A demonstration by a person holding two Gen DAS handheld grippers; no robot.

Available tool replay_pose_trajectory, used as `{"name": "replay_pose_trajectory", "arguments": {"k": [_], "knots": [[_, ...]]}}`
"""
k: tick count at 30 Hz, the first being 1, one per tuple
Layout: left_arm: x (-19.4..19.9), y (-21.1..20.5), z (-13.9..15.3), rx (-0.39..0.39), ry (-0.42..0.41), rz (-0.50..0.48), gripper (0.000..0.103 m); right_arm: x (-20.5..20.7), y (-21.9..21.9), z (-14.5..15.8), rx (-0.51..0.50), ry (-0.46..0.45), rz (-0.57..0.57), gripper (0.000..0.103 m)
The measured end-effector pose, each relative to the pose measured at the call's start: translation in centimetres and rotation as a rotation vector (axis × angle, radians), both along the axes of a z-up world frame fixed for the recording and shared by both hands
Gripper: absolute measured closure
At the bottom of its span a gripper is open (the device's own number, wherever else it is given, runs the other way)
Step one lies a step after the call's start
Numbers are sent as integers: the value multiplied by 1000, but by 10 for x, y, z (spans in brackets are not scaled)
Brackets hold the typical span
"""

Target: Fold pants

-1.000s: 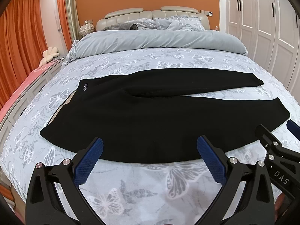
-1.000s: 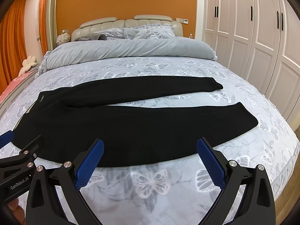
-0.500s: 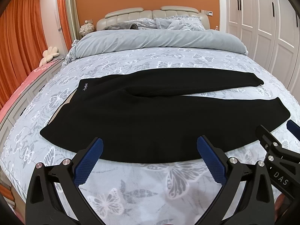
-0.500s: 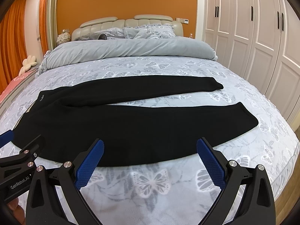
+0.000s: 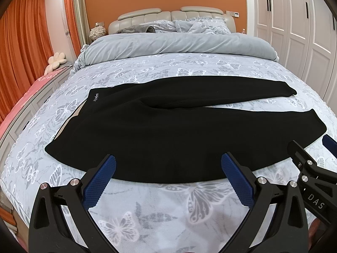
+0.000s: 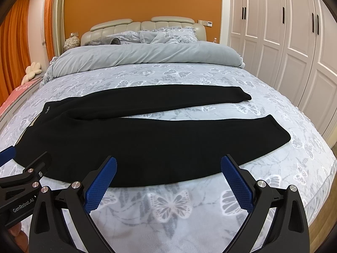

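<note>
**Black pants laid flat on the bed, both grippers held open at the near edge**

Black pants [image 5: 168,130] lie spread flat across the butterfly-print bedspread [image 5: 160,208], crosswise to the bed. The waistband, carrying a small pale logo, sits at the left; the two legs run to the right and part in a narrow V, so that a strip of bedspread shows between them. The far leg ends nearer the folded grey duvet [image 5: 174,46]; the near leg, broader in both views, ends close to the right edge of the bed.

The left gripper [image 5: 168,175] hangs over the near hem of the pants, its jaws spread wide and holding nothing; its blue pads [image 5: 99,181] overlap the edge of the cloth in the picture, though contact cannot be told. The right gripper [image 6: 168,175] stands just beside it, to the right, likewise with jaws spread wide and empty, above the near leg's lower edge. Each gripper shows at the margin of the other's view.

Behind the duvet are pillows [image 6: 166,34] and a padded headboard [image 6: 139,24] against an orange wall. White wardrobe doors [image 6: 294,42] line the right side; orange curtains [image 5: 23,48] hang at the left.
</note>
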State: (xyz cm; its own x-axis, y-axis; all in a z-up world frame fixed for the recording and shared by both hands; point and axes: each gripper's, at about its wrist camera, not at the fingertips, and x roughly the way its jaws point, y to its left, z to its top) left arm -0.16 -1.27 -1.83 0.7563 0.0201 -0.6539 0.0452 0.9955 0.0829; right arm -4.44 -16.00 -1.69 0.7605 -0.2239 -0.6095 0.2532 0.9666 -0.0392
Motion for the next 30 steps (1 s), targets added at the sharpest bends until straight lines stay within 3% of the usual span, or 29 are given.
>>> {"name": "replay_pose_trajectory", "arguments": {"k": [21,24,26,30], "knots": [[3,8,-3,-24,30,-13,5,6,-2,-8,12,32,11,5],[22,40,7,-107,67,-34,5,17,-33,3,57,57,43,6],[54,78,17,-171,98,1,5,36,-75,16,75,75,38,6],[149,165,26,-172,145,180,5,96,-168,21,145,123,9,6]]}}
